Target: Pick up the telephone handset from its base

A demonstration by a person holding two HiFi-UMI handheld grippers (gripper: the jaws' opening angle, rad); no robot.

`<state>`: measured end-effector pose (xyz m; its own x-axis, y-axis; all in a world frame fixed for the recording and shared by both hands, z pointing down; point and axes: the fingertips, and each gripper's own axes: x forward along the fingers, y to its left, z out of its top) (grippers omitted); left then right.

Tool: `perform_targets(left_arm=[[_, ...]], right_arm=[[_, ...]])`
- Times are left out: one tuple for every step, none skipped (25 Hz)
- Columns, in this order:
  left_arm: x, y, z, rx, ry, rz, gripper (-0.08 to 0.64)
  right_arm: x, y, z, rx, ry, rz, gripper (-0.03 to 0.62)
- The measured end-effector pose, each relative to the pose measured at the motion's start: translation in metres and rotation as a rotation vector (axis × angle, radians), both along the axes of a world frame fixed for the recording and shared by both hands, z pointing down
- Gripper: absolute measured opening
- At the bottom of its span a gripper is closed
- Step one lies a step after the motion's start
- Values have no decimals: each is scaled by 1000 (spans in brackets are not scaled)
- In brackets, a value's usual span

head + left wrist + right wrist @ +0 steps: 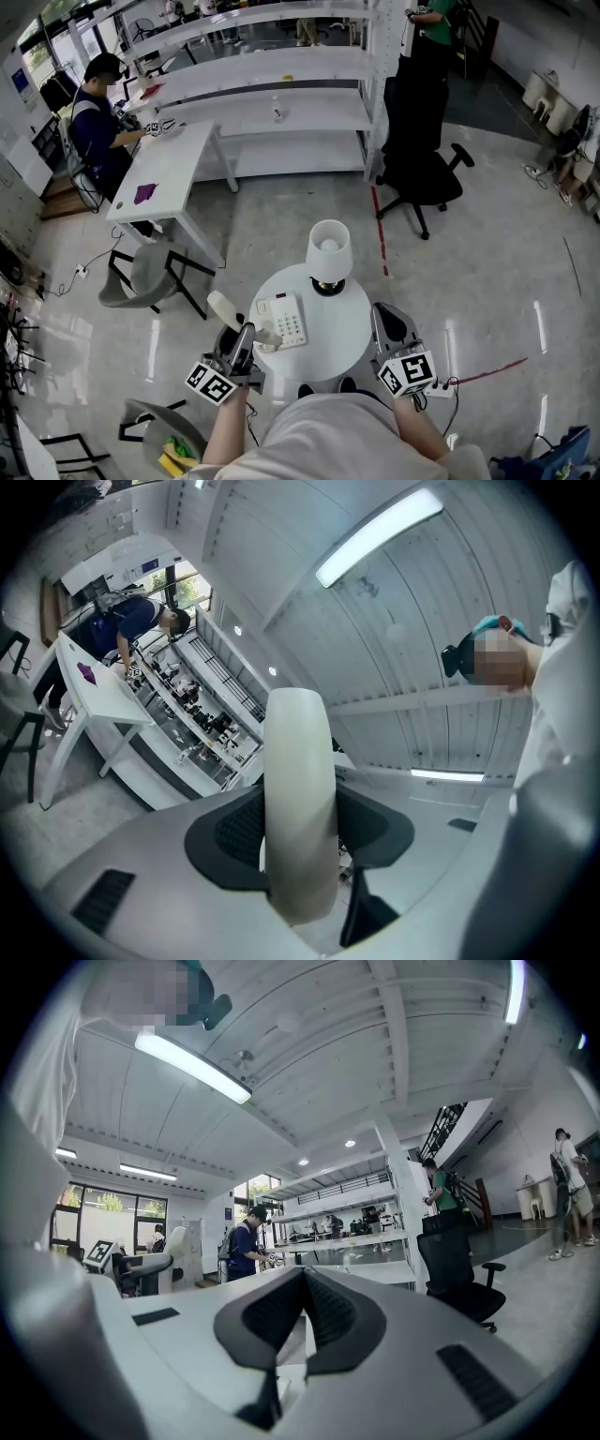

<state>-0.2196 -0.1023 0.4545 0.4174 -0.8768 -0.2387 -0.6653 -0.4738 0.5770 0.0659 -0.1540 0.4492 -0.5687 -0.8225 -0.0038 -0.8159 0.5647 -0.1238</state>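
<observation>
A cream telephone handset is off its base and hangs over the left rim of the round white table. My left gripper is shut on the handset's middle. In the left gripper view the handset stands upright between the dark pads of my left gripper. The white phone base, with its keypad, lies on the table's left half. My right gripper hovers at the table's right rim. In the right gripper view my right gripper has its tips together, with nothing in it.
A white-shaded lamp stands at the table's far side. A grey chair and a white desk are to the left, and a black office chair is to the far right. A seated person works at the desk. Long white shelves run along the back.
</observation>
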Motion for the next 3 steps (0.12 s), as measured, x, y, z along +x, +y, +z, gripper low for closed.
perform_targets(left_arm=[[0,0,0,1,0,1,224],[0,0,0,2,0,2,223],[0,-1,0,4,0,2,224]], right_arm=[[0,0,0,1,0,0,6],[0,0,0,0,-1,2,6],[0,0,0,0,-3,4,6]])
